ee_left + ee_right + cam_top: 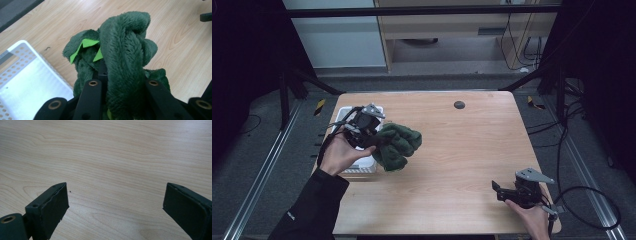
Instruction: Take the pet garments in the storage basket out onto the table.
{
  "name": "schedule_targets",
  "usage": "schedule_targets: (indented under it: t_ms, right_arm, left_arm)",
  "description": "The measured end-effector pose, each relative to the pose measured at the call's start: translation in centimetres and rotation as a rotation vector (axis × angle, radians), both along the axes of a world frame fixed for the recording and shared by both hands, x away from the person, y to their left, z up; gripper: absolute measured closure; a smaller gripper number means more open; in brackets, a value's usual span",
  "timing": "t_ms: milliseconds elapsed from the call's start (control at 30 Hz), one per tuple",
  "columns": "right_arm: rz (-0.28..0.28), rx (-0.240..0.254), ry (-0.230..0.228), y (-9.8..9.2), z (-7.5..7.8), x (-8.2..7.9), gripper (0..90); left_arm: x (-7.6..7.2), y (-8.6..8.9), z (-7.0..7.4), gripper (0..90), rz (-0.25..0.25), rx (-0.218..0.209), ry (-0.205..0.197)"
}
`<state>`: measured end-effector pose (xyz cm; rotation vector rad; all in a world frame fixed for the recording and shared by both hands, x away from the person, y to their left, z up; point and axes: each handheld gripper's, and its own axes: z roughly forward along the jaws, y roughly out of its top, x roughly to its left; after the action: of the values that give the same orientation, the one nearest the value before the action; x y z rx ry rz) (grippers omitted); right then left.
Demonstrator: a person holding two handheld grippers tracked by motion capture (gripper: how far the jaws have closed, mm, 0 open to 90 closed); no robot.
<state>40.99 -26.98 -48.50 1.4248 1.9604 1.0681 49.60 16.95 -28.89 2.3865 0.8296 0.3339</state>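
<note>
A dark green plush toy (399,144) with bright green felt bits hangs just above the wooden table (462,150), left of the middle. My left gripper (379,142) is shut on it from the left, beside the white basket. In the left gripper view the plush (125,50) bulges up between the two black jaws and hides the tips of the left gripper (122,95). My right gripper (497,189) rests low at the table's front right corner. In its own view the right gripper (115,205) stands open over bare wood, nothing between its pads.
A white perforated basket (343,114) sits at the table's left edge, under and behind my left hand; its rim (22,47) and pale floor look bare. A small black round cap (459,104) is set in the table's far side. Dark frame bars stand beyond.
</note>
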Motion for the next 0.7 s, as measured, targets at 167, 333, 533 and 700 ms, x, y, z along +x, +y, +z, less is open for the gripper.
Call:
schedule_targets:
  t_ms: [167, 333, 533, 700]
  right_arm:
    - [0.001, 0.000, -0.006, 0.0, 0.0, 0.0, 6.3]
    - [0.000, 0.007, -0.002, 0.0, 0.1, -0.1, 6.3]
    - [0.002, 0.005, -0.005, 0.0, 0.1, 0.0, 6.3]
    - [0.000, 0.007, -0.005, 0.0, 0.1, 0.0, 6.3]
  left_arm:
    - [0.2, -1.6, -0.6, 76.4, -0.030, 0.013, 0.012]
    - [0.4, -2.5, -1.0, 76.3, -0.045, 0.015, 0.019]
    - [0.5, -3.7, -1.6, 76.3, -0.080, 0.039, 0.029]
    - [0.6, -4.7, -1.9, 76.3, -0.099, 0.045, 0.037]
